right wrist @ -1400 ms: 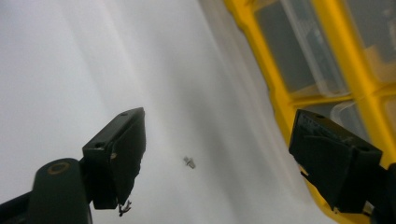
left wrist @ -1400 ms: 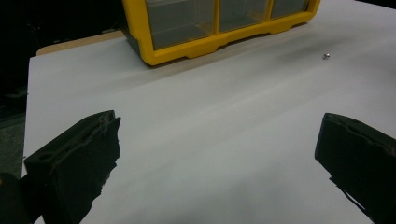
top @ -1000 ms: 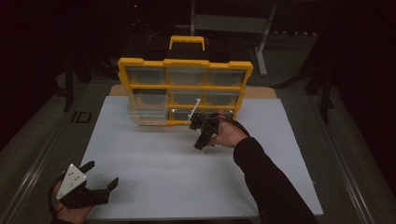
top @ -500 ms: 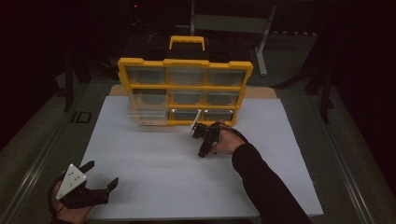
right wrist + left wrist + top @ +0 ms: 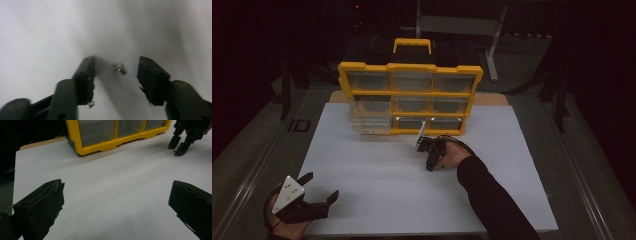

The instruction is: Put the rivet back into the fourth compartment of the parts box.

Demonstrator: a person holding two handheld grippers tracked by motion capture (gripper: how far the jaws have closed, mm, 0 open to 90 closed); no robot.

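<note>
A small silver screw (image 5: 120,68) lies on the white table top (image 5: 377,195), and my right gripper (image 5: 117,62) stands open around it, one black jaw on each side and neither touching it. From the high view, the right gripper (image 5: 430,161) points down at the table just in front of the yellow organizer (image 5: 409,70). The left gripper view catches the same screw (image 5: 175,150) as a speck under that gripper (image 5: 181,143). My left gripper (image 5: 321,186) rests near the table's front left corner, open wide and empty (image 5: 116,192).
The yellow organizer (image 5: 82,147) stands upright at the back of the table, with clear drawers and a handle (image 5: 412,44) on top. Its lower left drawer (image 5: 369,125) is pulled out over the table. Dark stands and floor surround the table.
My right gripper has come a little away from the organizer toward the person and dropped its jaws to the table. The left gripper has stayed put.
</note>
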